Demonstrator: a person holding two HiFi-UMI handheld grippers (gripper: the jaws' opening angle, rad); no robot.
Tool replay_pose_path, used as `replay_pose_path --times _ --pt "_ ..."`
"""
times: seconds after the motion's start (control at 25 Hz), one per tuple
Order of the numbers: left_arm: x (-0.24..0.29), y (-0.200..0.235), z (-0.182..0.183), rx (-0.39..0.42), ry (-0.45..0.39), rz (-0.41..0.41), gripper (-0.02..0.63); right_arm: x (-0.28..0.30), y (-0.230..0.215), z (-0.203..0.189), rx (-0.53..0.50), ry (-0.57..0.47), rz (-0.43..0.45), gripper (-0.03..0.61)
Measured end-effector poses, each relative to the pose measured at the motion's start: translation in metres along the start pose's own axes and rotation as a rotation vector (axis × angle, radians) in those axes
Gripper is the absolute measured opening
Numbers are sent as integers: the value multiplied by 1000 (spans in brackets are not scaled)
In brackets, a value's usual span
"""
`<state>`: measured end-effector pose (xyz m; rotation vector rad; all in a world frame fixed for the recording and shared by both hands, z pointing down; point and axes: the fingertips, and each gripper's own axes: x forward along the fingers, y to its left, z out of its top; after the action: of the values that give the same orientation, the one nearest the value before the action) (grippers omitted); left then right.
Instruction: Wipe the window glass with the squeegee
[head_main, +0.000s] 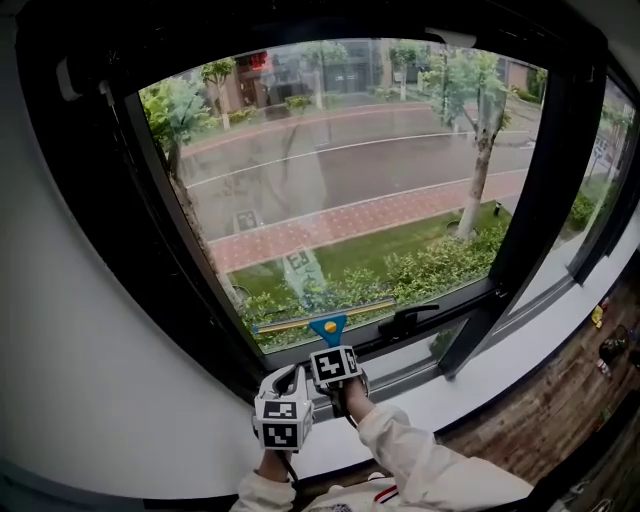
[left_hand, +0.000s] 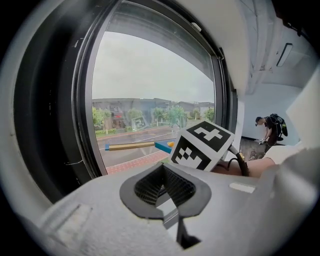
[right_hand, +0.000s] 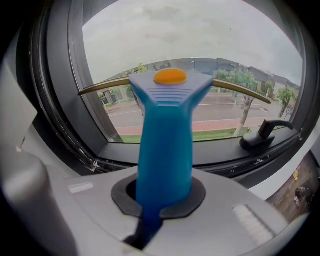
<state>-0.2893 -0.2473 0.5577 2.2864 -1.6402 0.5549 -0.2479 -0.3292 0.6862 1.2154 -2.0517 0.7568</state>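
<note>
The squeegee (head_main: 329, 327) has a blue handle with an orange dot and a long yellowish blade. Its blade lies level against the bottom of the window glass (head_main: 340, 170). My right gripper (head_main: 336, 364) is shut on the blue handle (right_hand: 165, 145) just below the glass; in the right gripper view the blade (right_hand: 240, 90) spans the pane. My left gripper (head_main: 283, 402) hangs beside the right one, a little lower and to its left, shut with nothing in it. In the left gripper view its jaws (left_hand: 165, 187) meet, and the squeegee (left_hand: 140, 145) shows beyond them.
A black window handle (head_main: 405, 322) sits on the lower frame just right of the squeegee. A thick black frame post (head_main: 525, 220) bounds the pane on the right, with a white sill (head_main: 470, 385) below. A person (left_hand: 270, 127) stands far off in the room.
</note>
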Motion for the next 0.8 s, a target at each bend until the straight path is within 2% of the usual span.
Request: replay_pose_path --times 0.28,0.48,0.64,0.8 --pt "4 5 -8 9 -2 -11 0 7 -3 -10 -6 26 -7 18" --pt "4 3 -10 -2 -10 -27 0 7 -7 -21 -31 85 -13 18" --pt "3 4 -13 1 -9 -36 0 10 -12 -29 -48 100 -48 20" --pt "-1 1 -15 6 -11 -47 0 18 -17 -46 -17 154 -51 32"
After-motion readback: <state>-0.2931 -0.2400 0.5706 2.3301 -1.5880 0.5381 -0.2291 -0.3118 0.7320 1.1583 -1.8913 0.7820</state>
